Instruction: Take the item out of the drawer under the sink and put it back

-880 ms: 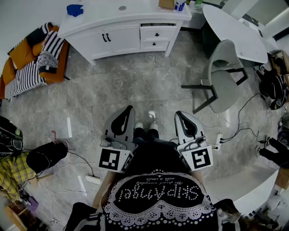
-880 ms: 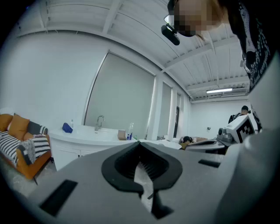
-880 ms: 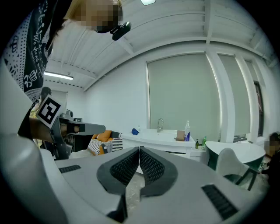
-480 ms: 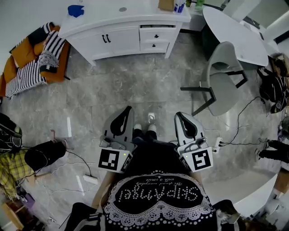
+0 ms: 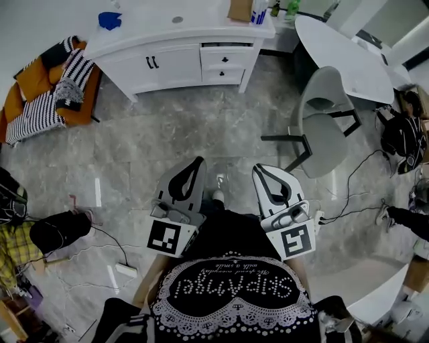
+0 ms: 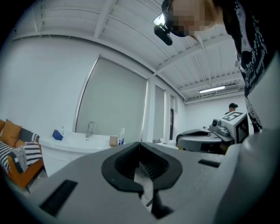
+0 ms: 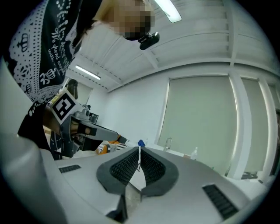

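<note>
Grey marble floor (image 5: 167, 147) lies wide between you and the white vanity cabinet (image 5: 174, 63), so you are at the approach, with nothing of the task's handling begun. The vanity stands across the far side of the head view, its sink basin (image 5: 177, 19) sunk in the top and its tap (image 6: 90, 128) showing small in the left gripper view. Under the top sit a pair of doors (image 5: 153, 63) and, to their right, two small drawers (image 5: 223, 58), both of which look pushed in from here. The item you are after shows in no view; by my reckoning it is inside one of those drawers, and which one cannot be told. You hold your left gripper (image 5: 194, 167) and your right gripper (image 5: 260, 173) close in front of your body, pointing level toward the vanity and well apart from it. Each gripper view shows the ribbed pads meeting at the tip with nothing between them, so both tongs are closed and empty. Next you need to close the distance to the drawers, part one pair of jaws and take a drawer knob (image 5: 225, 58) to pull.
</note>
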